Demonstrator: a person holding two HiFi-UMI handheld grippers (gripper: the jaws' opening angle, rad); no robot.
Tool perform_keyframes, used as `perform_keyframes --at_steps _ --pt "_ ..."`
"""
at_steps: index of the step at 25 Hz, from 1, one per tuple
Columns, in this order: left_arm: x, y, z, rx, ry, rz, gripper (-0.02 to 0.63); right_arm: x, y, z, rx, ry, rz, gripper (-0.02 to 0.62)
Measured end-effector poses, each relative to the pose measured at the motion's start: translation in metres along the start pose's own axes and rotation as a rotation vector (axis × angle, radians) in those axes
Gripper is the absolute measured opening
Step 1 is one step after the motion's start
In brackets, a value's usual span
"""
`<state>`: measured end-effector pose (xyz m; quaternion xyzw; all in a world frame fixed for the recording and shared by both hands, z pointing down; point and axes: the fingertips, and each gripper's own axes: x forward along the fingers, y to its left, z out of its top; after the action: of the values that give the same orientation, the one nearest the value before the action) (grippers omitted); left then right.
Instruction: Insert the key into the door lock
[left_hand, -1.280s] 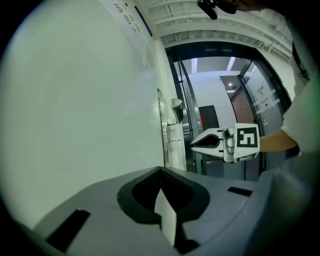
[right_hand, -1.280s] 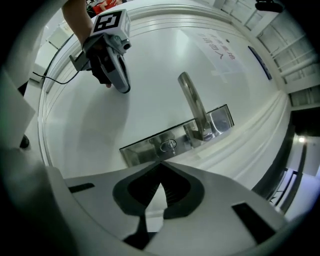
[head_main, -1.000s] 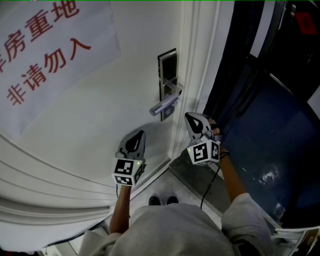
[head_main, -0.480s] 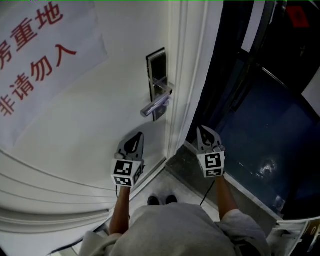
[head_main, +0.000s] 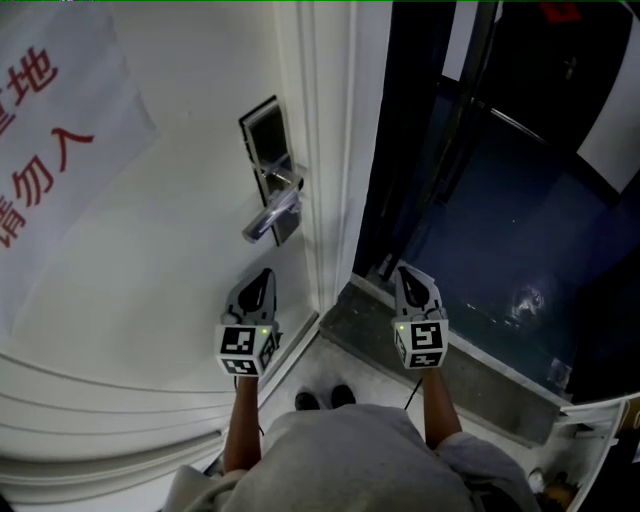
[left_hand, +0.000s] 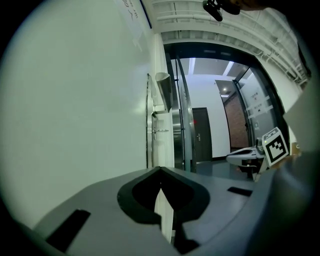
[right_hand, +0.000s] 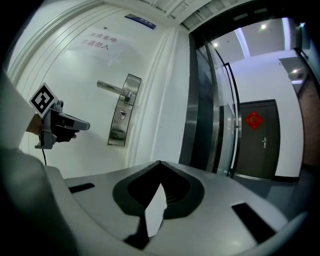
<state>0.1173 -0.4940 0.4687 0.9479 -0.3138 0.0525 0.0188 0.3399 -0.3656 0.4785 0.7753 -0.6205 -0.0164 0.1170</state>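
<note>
The white door (head_main: 170, 250) carries a steel lock plate (head_main: 264, 150) with a lever handle (head_main: 270, 216). My left gripper (head_main: 266, 273) is shut below the handle, close to the door face, with nothing showing between its jaws. My right gripper (head_main: 404, 270) is shut too, off the door's edge, over the dark doorway. In the right gripper view the lock plate (right_hand: 122, 116) and handle (right_hand: 113, 88) stand to the left, beyond the left gripper (right_hand: 85, 125). The left gripper view shows the lock plate (left_hand: 149, 125) edge-on. No key shows in any view.
A paper notice with red characters (head_main: 40, 120) hangs on the door at the left. The open doorway (head_main: 480, 200) leads into a dark corridor with a glass partition (right_hand: 220, 110) and a far door (right_hand: 260, 140). A grey threshold (head_main: 450, 370) runs under my right gripper.
My right gripper has moved away from the handle, right and down to the doorway side, and rolled upright. The left gripper sank a little. The door shifted left in view.
</note>
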Motion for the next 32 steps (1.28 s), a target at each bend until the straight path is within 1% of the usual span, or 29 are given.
perform_keyframes --at_steps 4,9,14,20,25,29,32 --pt "0.004 -0.005 0.003 0.002 -0.019 -0.017 0.017 -0.003 -0.007 0.003 -0.005 -0.001 -0.016 0.021" --pt "0.003 -0.002 -0.008 -0.007 0.012 -0.015 0.017 0.000 -0.004 0.009 0.017 -0.026 -0.021 0.021" --pt "0.003 -0.002 -0.006 -0.009 -0.010 -0.012 0.017 0.007 0.003 0.012 0.019 -0.027 -0.006 0.021" --pt "0.003 -0.001 -0.013 -0.017 0.009 -0.018 0.017 0.012 0.010 0.010 0.015 -0.015 0.011 0.021" --pt "0.006 -0.002 -0.006 -0.012 -0.018 -0.025 0.017 0.016 0.014 0.010 0.012 -0.015 0.023 0.021" --pt "0.007 -0.001 -0.010 -0.016 -0.002 -0.024 0.017 0.018 0.014 0.010 0.008 -0.015 0.029 0.021" --pt "0.008 0.001 -0.009 -0.013 -0.007 -0.021 0.017 0.019 0.013 0.011 0.018 -0.016 0.030 0.021"
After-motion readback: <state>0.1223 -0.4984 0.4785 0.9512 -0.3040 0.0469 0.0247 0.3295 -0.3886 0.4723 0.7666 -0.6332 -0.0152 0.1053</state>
